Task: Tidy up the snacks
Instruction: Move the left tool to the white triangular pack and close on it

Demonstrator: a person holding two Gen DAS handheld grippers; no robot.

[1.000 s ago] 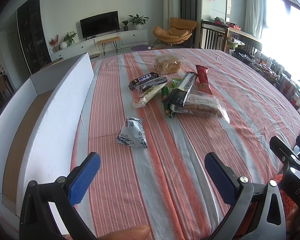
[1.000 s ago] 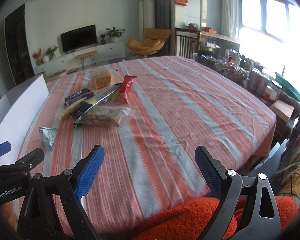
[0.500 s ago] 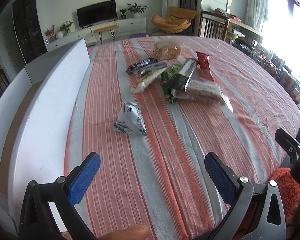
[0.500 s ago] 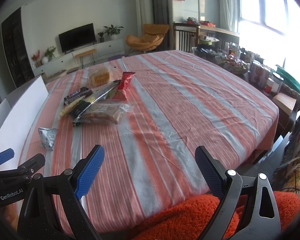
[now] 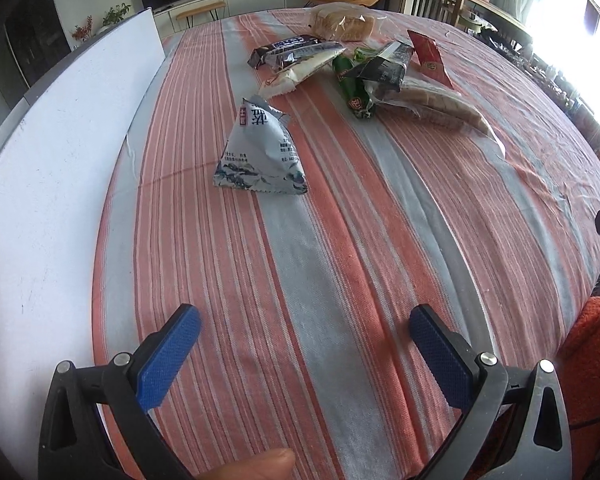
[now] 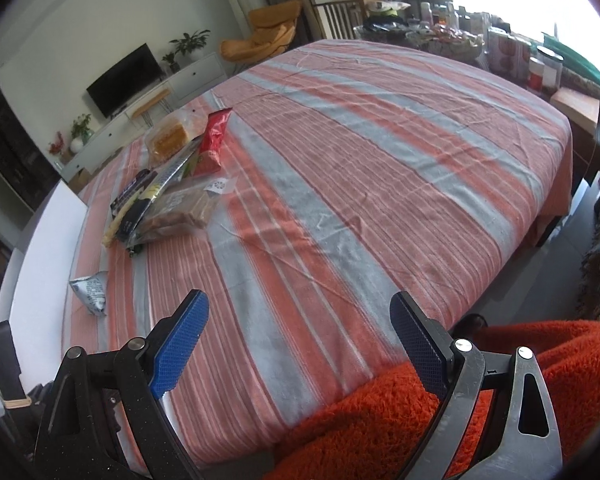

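- Table (image 5: 380, 240): covered by a striped orange-and-grey cloth; it carries all the snacks and a container along its left edge
- White box (image 5: 60, 160): long, open-topped, with its tall wall just beside the cloth's left border; judged to be the likely destination for the snacks
- Snack pile (image 5: 360, 68): a cluster at the far centre of the table, comprising bagged bread, a clear pack of biscuits, dark bars, a green packet and a red sachet, overlapping one another
- Triangular pouch (image 5: 260, 152): a pale blue-and-white printed packet, lying alone between the pile and the left gripper, near the white box
- Handling, as a judgement: the pouch looks light, air-puffed and crinkly; its film is probably slippery. Pinch the crimped top seam or across a flat corner; a squeeze on the puffed middle could crush the contents
- Left gripper (image 5: 304, 344): jaws spread wide, holding nothing, aimed toward the pouch but well short of it
- Right gripper (image 6: 300, 328): jaws likewise spread, empty, above the near table edge and an orange fuzzy fabric (image 6: 500, 392)
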